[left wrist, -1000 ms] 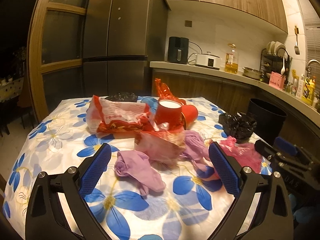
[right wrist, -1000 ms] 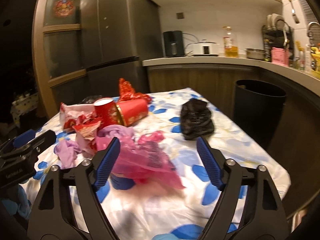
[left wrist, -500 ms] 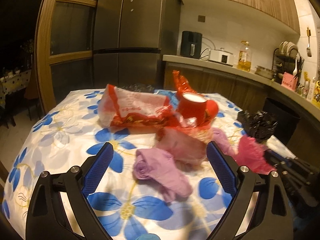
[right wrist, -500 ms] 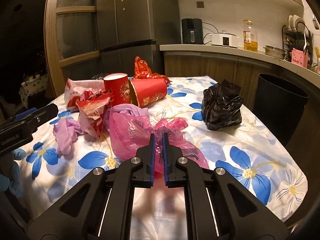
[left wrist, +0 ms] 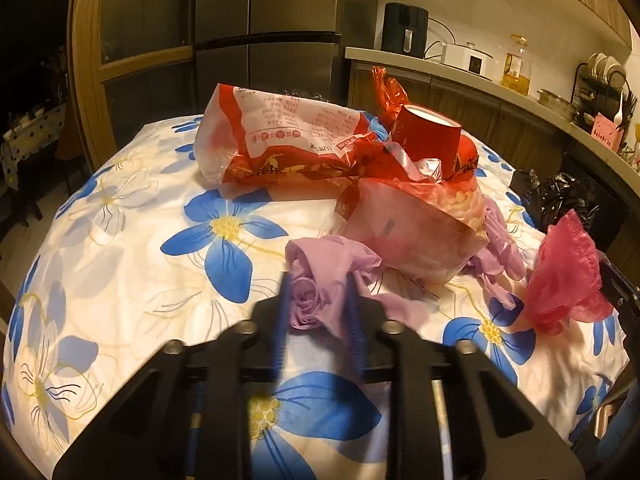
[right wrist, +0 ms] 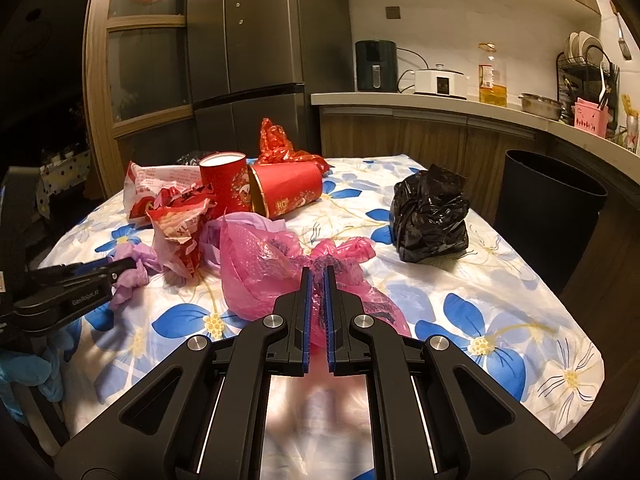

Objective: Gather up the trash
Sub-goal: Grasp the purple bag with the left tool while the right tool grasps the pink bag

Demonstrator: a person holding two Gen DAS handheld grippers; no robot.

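Observation:
Trash lies on a table with a blue-flower cloth (left wrist: pixel 120 248). My left gripper (left wrist: pixel 316 284) is shut on a crumpled purple glove (left wrist: pixel 320 276) that rests on the cloth; it also shows from the side in the right wrist view (right wrist: pixel 120 266). My right gripper (right wrist: pixel 316 276) is shut on a pink plastic bag (right wrist: pixel 260 264), which shows in the left wrist view (left wrist: pixel 564 272) too. Behind lie a red-and-white snack bag (left wrist: pixel 280 140), a torn wrapper (right wrist: pixel 180 220), an upright red paper cup (right wrist: pixel 222 180) and a tipped red cup (right wrist: pixel 288 188).
A knotted black plastic bag (right wrist: pixel 430 216) sits at the table's right. A black trash bin (right wrist: pixel 548 208) stands on the floor past the right edge. A fridge (right wrist: pixel 248 40) and a kitchen counter (right wrist: pixel 440 100) with appliances are behind.
My left gripper moved forward and closed on the purple glove. My right gripper closed on the pink bag half a second ago and stays shut on it.

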